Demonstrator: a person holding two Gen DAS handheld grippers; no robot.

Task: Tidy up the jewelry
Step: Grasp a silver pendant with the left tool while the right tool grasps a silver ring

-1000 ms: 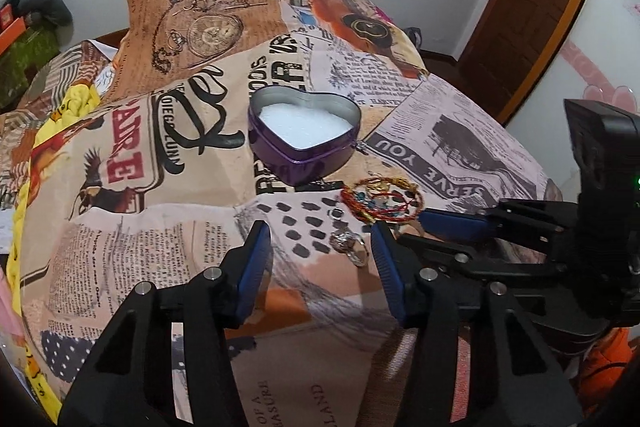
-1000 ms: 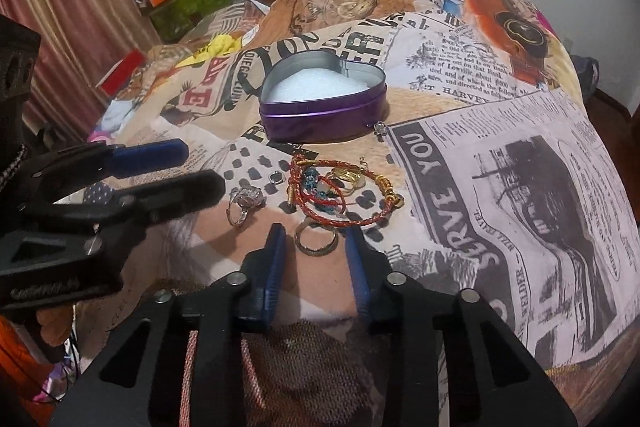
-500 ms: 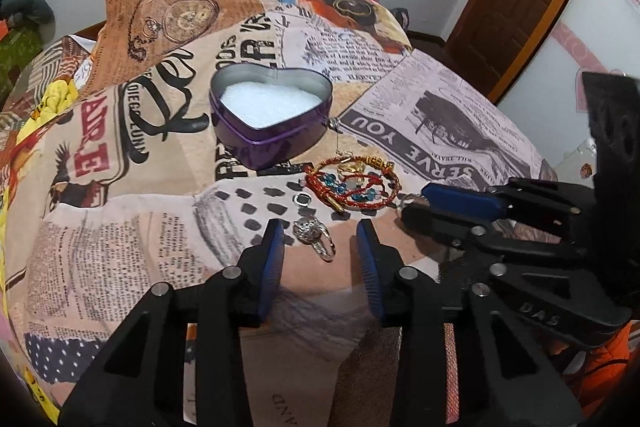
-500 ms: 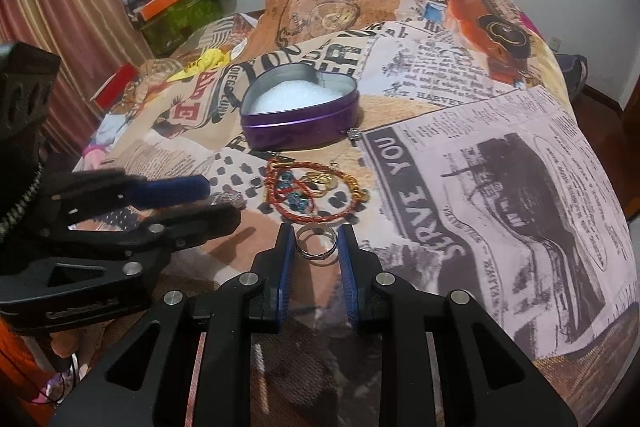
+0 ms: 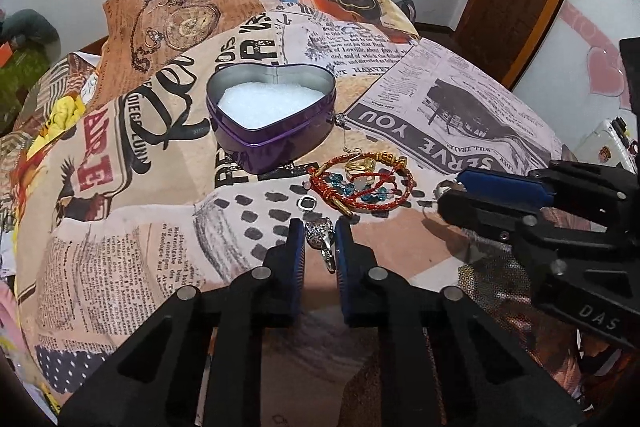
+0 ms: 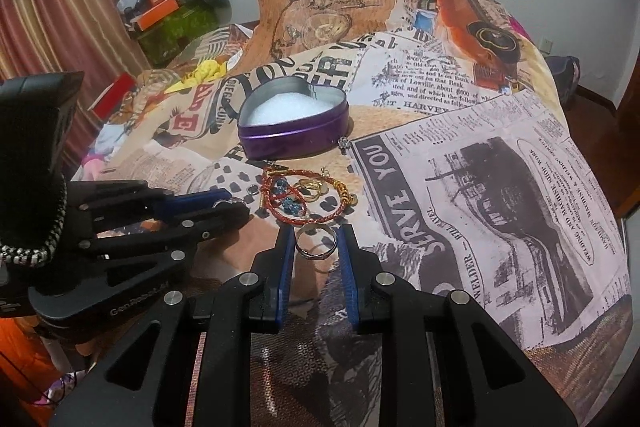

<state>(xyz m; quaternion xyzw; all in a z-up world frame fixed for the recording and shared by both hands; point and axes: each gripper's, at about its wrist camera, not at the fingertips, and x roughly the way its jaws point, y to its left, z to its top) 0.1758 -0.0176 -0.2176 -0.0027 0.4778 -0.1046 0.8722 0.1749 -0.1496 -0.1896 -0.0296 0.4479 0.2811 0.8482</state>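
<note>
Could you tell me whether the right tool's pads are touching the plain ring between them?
Touching. In the right wrist view, the ring spans the whole gap of the right tool, and its edges meet both blue pads.

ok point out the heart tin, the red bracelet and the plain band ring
heart tin [image 5: 276, 143], left wrist view, purple front wall
red bracelet [image 5: 394, 198], left wrist view, braided cord
plain band ring [image 6: 316, 241], right wrist view, near rim

Hidden and cut off

Your right gripper [image 5: 460, 195] covers its plain ring; the bedspread [image 6: 500, 187] runs past the picture's lower edge.
</note>
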